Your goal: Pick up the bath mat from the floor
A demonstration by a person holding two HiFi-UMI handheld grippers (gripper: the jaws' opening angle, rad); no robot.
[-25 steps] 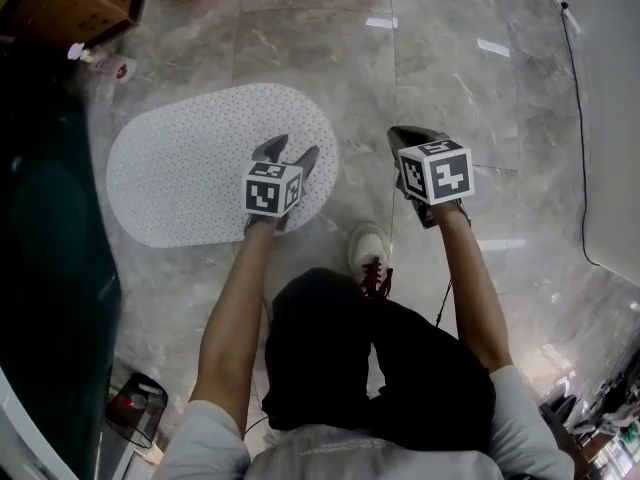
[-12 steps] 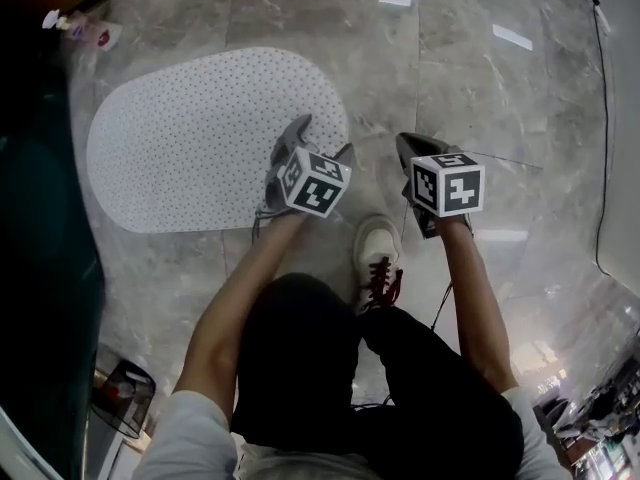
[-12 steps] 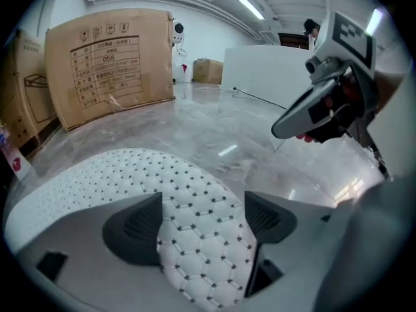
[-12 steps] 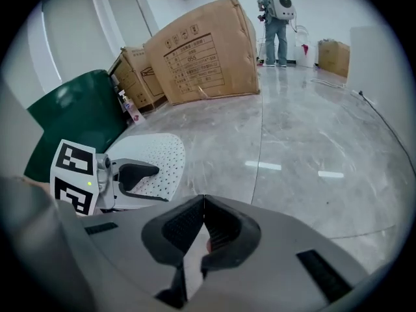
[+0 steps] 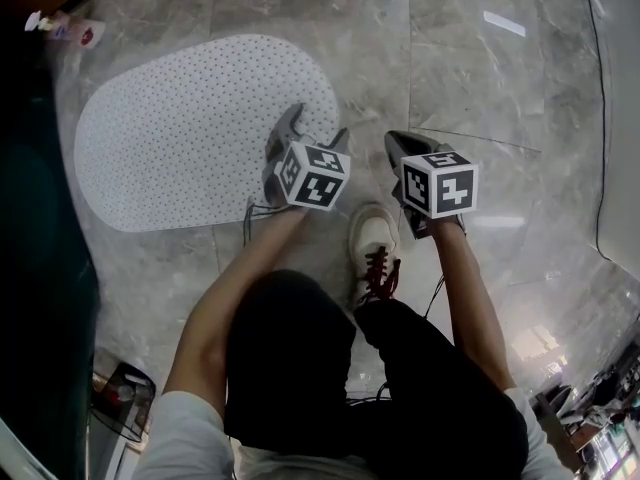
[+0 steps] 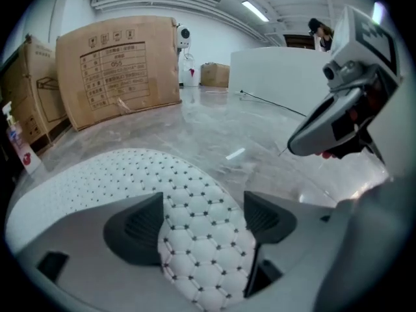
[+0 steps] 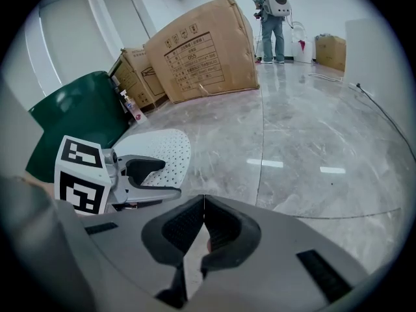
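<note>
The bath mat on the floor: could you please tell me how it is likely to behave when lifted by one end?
The bath mat lies thin and flat, so it will probably droop rather than stay stiff. Its holes and quilted surface suggest a soft, light material. On the glossy floor, it may slide if pushed.

I see a big brown cardboard box (image 6: 117, 64) standing on the glossy grey marble floor (image 5: 470, 78). A white spray bottle with a pink label (image 6: 19, 149) stands left of it, and a thin black cable (image 6: 273, 103) lies to its right.
</note>
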